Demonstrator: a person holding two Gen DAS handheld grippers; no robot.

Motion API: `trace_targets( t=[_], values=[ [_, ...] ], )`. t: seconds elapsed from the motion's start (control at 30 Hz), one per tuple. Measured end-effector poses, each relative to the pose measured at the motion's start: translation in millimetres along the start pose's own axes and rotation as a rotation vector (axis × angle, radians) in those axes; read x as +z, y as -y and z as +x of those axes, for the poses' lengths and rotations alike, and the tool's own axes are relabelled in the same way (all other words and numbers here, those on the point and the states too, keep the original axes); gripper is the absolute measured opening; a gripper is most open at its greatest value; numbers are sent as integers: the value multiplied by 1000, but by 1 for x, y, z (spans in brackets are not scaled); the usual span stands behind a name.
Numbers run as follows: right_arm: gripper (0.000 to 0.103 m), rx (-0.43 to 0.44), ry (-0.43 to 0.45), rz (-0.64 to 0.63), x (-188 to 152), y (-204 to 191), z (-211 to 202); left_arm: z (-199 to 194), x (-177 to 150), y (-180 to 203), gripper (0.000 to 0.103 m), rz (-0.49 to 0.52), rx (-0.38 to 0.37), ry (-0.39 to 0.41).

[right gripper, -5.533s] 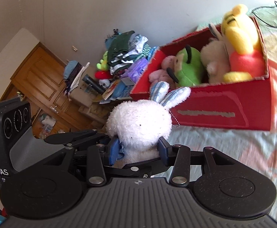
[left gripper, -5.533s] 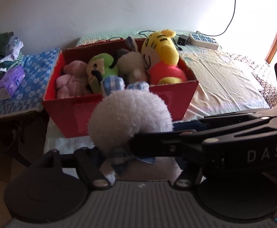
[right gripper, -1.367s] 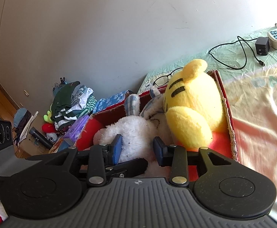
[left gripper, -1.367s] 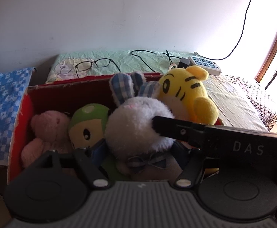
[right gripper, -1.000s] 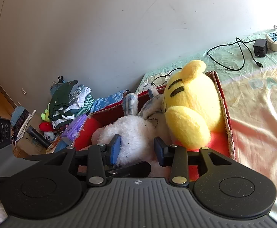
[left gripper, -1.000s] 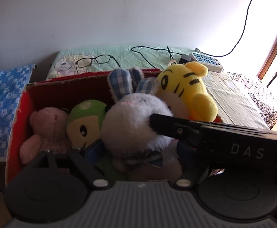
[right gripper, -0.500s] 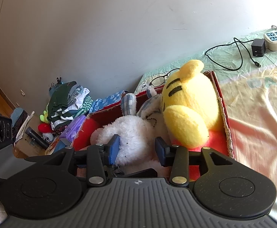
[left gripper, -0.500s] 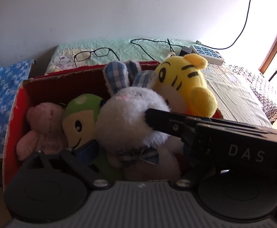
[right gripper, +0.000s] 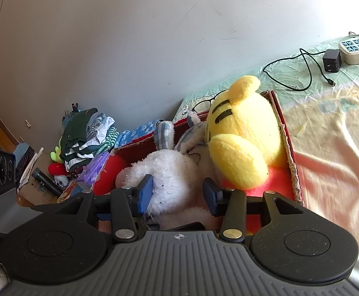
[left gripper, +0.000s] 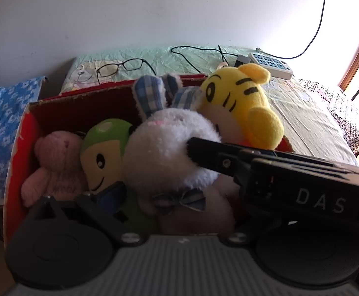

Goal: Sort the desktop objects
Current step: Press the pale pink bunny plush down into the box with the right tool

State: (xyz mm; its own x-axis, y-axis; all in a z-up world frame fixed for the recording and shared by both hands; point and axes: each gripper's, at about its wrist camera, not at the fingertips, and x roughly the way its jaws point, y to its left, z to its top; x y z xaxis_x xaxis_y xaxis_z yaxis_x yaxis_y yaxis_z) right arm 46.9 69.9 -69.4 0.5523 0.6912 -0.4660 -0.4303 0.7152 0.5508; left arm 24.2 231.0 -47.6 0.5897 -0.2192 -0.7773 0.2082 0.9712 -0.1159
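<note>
The white rabbit plush [left gripper: 169,148] now sits in the red box [left gripper: 16,133], wedged between the green plush [left gripper: 103,153] on its left and the yellow tiger plush [left gripper: 241,113] on its right, with the pink plush [left gripper: 53,167] at the far left. My left claw [left gripper: 174,197] stands about as wide as it goes, its pads off the rabbit. My right claw [right gripper: 177,192] is opening, with the rabbit's fluffy body between the pads; the left pad is at the fur, the right looks clear. The toy is light, soft and squashy, so it gives under any squeeze and will not break. I judge the round body the best hold, not the floppy checked ears [left gripper: 149,96].
</note>
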Motion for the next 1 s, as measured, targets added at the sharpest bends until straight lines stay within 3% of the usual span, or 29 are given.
trace_targets(
  t=[0.63,1.0],
  values=[
    [49,0,3,-10,2,0,-1,7,1,7,101,38,49,-20],
    [52,-14,9,14,1,0,-9,0,1,3,101,-8,37,-40]
  ],
)
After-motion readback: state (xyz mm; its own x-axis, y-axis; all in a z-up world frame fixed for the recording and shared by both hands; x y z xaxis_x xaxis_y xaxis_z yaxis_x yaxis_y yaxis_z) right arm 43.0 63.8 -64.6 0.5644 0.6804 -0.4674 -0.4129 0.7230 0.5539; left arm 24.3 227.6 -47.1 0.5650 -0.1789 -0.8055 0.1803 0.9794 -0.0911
